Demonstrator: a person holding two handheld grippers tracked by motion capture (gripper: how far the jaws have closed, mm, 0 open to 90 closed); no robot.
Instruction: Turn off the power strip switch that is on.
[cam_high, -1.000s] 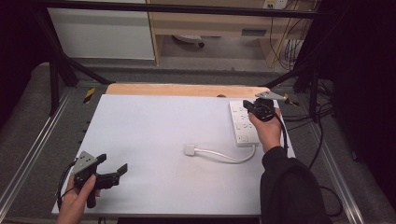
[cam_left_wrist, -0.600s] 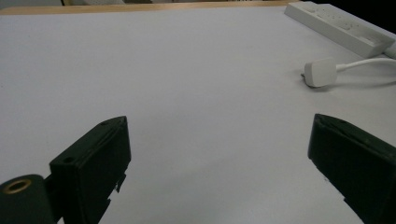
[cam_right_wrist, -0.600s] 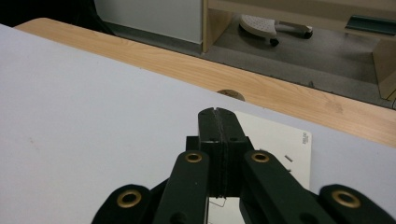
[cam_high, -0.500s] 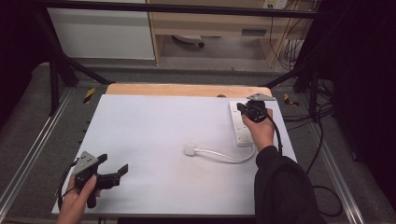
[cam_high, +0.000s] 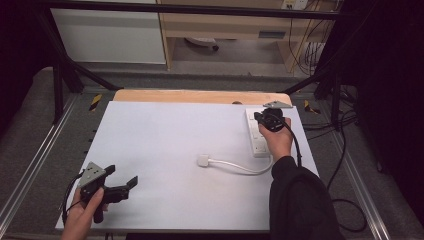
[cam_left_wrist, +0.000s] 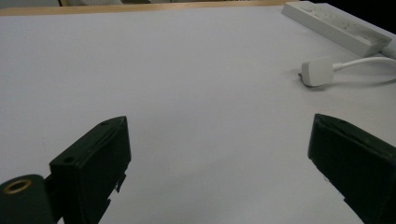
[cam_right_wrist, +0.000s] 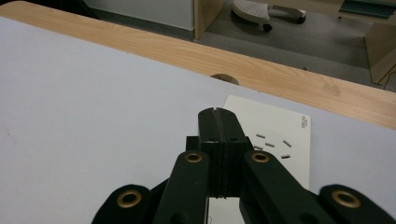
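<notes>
1. White flat table top (cam_high: 165, 145): landmark; bare pale wood strip along its far edge.
2. White plastic power strip (cam_high: 257, 137): lies at the table top's far right, lengthwise.
3. Right gripper (cam_right_wrist: 218, 112): jaws pressed together, empty, poised over the strip's far end.
4. Left gripper (cam_high: 131, 182): near left corner, jaws wide apart, well apart from the strip.
5. White square plug (cam_left_wrist: 316, 71): mid-table, its cord curving back to the strip.

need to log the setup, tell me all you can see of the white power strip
The white power strip is a long, plastic-looking bar lying flat near the table's right edge, its length running away from the person. Sockets line its top. Its white cable curves leftward to a loose white plug. The right gripper, jaws shut, sits over its far end; contact is unclear.
</notes>
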